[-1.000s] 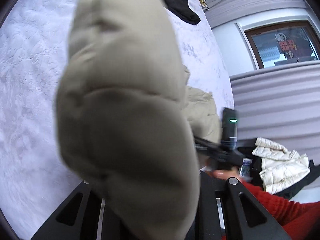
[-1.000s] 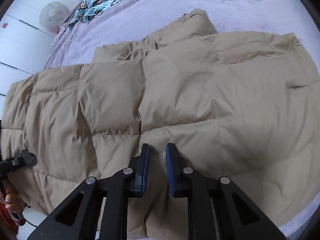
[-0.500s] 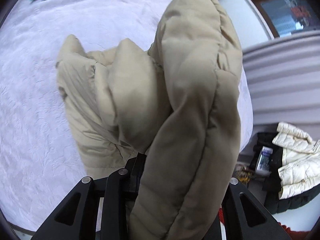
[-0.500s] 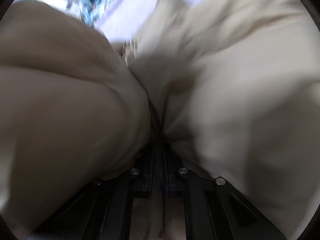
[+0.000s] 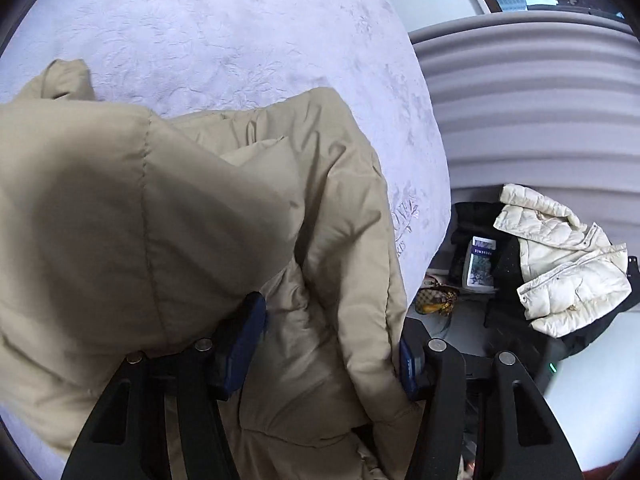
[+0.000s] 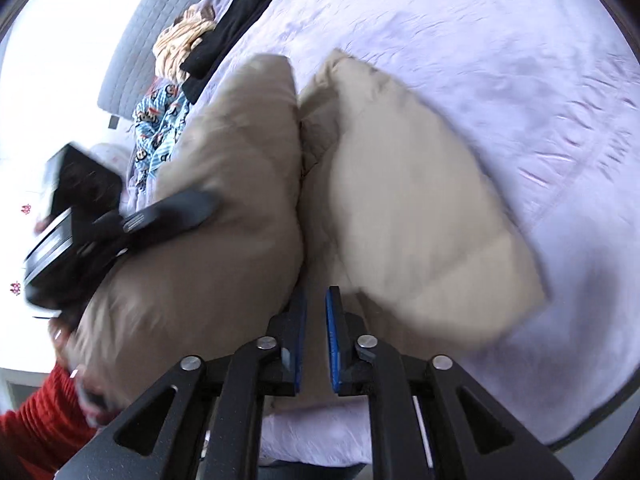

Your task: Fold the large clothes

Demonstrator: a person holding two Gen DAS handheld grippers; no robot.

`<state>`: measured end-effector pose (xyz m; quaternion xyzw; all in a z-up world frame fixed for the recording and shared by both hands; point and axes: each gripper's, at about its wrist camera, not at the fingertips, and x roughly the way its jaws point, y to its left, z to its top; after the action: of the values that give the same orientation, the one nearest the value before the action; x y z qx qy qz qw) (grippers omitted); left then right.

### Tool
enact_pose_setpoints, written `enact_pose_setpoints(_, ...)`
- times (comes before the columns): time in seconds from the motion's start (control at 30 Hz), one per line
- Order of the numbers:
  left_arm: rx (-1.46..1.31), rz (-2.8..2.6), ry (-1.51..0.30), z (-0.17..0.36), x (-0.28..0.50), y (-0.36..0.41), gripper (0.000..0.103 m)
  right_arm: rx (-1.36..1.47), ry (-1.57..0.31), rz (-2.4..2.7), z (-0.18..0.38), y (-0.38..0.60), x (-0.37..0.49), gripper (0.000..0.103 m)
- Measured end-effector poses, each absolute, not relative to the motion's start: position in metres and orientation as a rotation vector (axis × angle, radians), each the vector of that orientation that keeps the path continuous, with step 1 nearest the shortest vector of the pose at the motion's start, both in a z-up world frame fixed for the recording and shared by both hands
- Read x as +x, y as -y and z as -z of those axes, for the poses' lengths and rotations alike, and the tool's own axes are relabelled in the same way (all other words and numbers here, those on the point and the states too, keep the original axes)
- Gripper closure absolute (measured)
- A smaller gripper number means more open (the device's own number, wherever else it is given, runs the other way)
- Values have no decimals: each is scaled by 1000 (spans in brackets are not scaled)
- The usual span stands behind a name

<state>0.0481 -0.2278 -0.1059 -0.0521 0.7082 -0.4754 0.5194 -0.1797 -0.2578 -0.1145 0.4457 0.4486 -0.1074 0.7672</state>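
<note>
A beige puffer jacket [image 5: 168, 208] lies bunched and doubled over on the lavender bedspread [image 5: 224, 24]. My left gripper [image 5: 328, 320] is down in it. Its jaws are opening, and loose folds sit between the blue pads [image 5: 240, 344] without being pinched. In the right wrist view the jacket [image 6: 400, 200] shows as two puffy halves lying side by side. My right gripper [image 6: 316, 292] is at their near edge, jaws opening with a narrow gap and no fabric clamped. The left gripper [image 6: 172, 212] rests on the left half, held by a hand with a red sleeve [image 6: 44, 412].
The bed's edge [image 5: 436, 184] drops to a floor with a white puffer jacket [image 5: 560, 264], dark clothes and a small bag [image 5: 436, 300]. At the head of the bed lie a black garment [image 6: 240, 20], a blue patterned cloth [image 6: 160, 120] and a striped cloth [image 6: 180, 44].
The left gripper carried a raised fold of the jacket across and set it down, then its jaws widened. The right gripper pinched the jacket, swung it over, and its jaws have parted.
</note>
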Motion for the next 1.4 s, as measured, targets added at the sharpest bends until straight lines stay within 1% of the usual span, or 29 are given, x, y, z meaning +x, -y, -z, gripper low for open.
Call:
enact_pose_setpoints(0.03, -111, 1140, -1693, 108, 42, 228, 45, 964, -943, 236, 105, 253, -190, 38)
enact_pose_setpoints(0.07, -93, 1142, -1687, 110, 44, 234, 45, 962, -901, 226, 96, 246, -198, 14)
enact_pose_setpoints(0.1, -71, 1146, -1676, 110, 43, 240, 45, 958, -861, 199, 84, 238, -205, 13)
enact_pose_setpoints(0.23, 49, 1150, -1603, 102, 38, 264, 45, 947, -856, 107, 70, 212, -193, 13)
enact_pose_setpoints(0.27, 69, 1161, -1553, 90, 38, 268, 45, 933, -864, 99, 70, 205, -181, 13)
enact_pose_setpoints(0.33, 94, 1172, -1404, 58, 39, 251, 45, 855, -910, 149, 73, 196, -167, 13)
enact_pose_setpoints(0.4, 114, 1099, -1243, 30, 47, 219, 45, 740, -963, 265, 72, 189, -143, 19)
enact_pose_setpoints(0.43, 125, 1043, -1179, 24, 53, 206, 45, 661, -977, 310, 71, 187, -135, 44)
enact_pose_setpoints(0.47, 132, 997, -1146, 23, 58, 192, 45, 594, -991, 334, 70, 186, -130, 82)
enact_pose_setpoints(0.5, 143, 938, -1123, 26, 65, 178, 44, 532, -993, 355, 67, 184, -126, 84)
enact_pose_setpoints(0.57, 197, 840, -1113, 43, 78, 164, 45, 468, -961, 365, 59, 182, -130, 91)
enact_pose_setpoints(0.63, 245, 781, -1138, 72, 87, 159, 45, 427, -934, 388, 57, 181, -139, 92)
enact_pose_setpoints(0.7, 248, 781, -1152, 92, 86, 173, 45, 451, -925, 443, 55, 187, -151, 93)
enact_pose_setpoints(0.8, 291, 824, -1127, 110, 71, 221, 45, 565, -937, 538, 71, 204, -177, 93)
enact_pose_setpoints(0.93, 326, 874, -1129, 127, 52, 285, 45, 648, -971, 613, 100, 237, -211, 93)
enact_pose_setpoints(1.03, 333, 878, -1147, 136, 46, 315, 45, 696, -979, 640, 124, 268, -226, 93)
enact_pose_setpoints(1.13, 346, 865, -1163, 142, 44, 324, 45, 769, -999, 610, 150, 288, -226, 92)
enact_pose_setpoints(1.23, 357, 853, -1173, 145, 45, 321, 45, 894, -1015, 551, 150, 305, -233, 91)
enact_pose_setpoints(1.27, 358, 848, -1177, 146, 46, 320, 44, 921, -1012, 545, 142, 310, -238, 84)
enact_pose_setpoints(1.33, 350, 841, -1190, 148, 49, 318, 44, 901, -978, 551, 120, 317, -247, 77)
enact_pose_setpoints(1.4, 342, 838, -1199, 149, 51, 316, 44, 857, -922, 536, 97, 325, -249, 62)
